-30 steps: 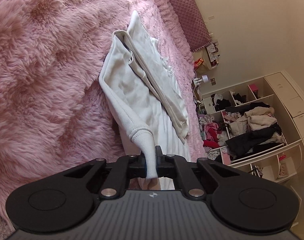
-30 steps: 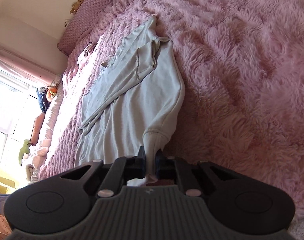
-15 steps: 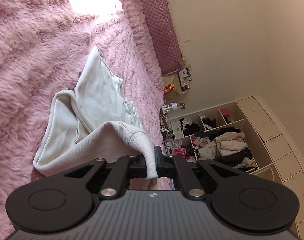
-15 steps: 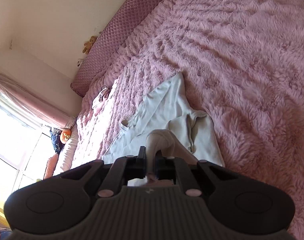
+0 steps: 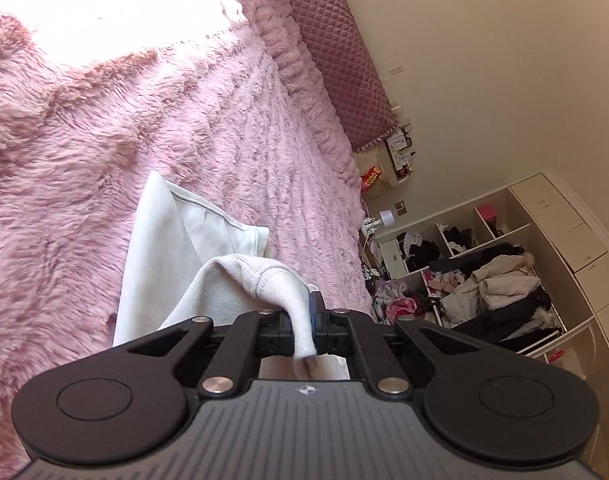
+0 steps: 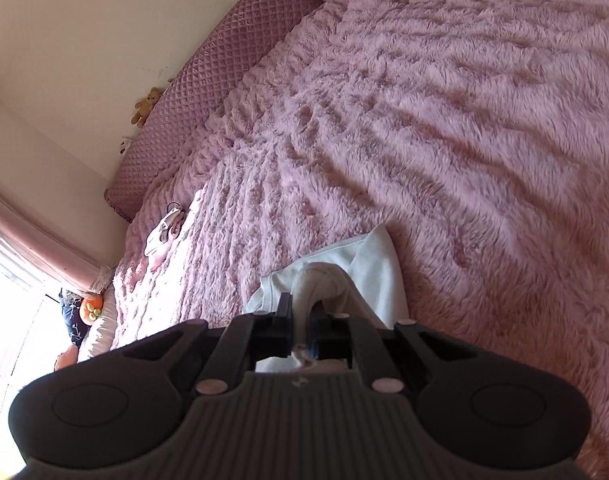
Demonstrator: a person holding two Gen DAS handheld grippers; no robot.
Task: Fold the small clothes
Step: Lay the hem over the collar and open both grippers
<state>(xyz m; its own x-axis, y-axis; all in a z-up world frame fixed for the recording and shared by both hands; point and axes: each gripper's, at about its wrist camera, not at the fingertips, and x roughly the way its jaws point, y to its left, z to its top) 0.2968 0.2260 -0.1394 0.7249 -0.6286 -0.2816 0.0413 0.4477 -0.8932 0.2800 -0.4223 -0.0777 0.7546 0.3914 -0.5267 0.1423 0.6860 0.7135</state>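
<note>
Cream sweatshirt (image 5: pixel 176 256) lies on the fluffy pink bedspread (image 5: pixel 84 140), which I'll use as the reference for everything else: the garment sits on the near part of that spread, close under both tools, with its far edge folded into a pale peak that points toward the quilted mauve headboard cushion (image 5: pixel 336 52) at the bedspread's far side. The left gripper (image 5: pixel 304 328) has its jaws pressed together on a ribbed cuff (image 5: pixel 292 300) of the sweatshirt; the cuff arches up off the bedspread, runs down between the black fingers and pokes out a little below them. The right gripper (image 6: pixel 302 328) is likewise clamped tight on the other cuff (image 6: pixel 320 284), which curls over in a hump just ahead of its fingers, with a small end of cloth showing behind them. Both sleeves are lifted clear of the bedspread where they are pinched, while the body of the garment beneath stays flat on the pile. Off the bedspread's edge, on the side the left wrist camera faces, open white shelves (image 5: pixel 484 272) hold heaps of dark and pale clothes. From the right wrist view, a small pale item (image 6: pixel 164 236) rests on the bedspread nearer the cushion, and a little teddy bear (image 6: pixel 144 106) sits above the cushion against the wall.
</note>
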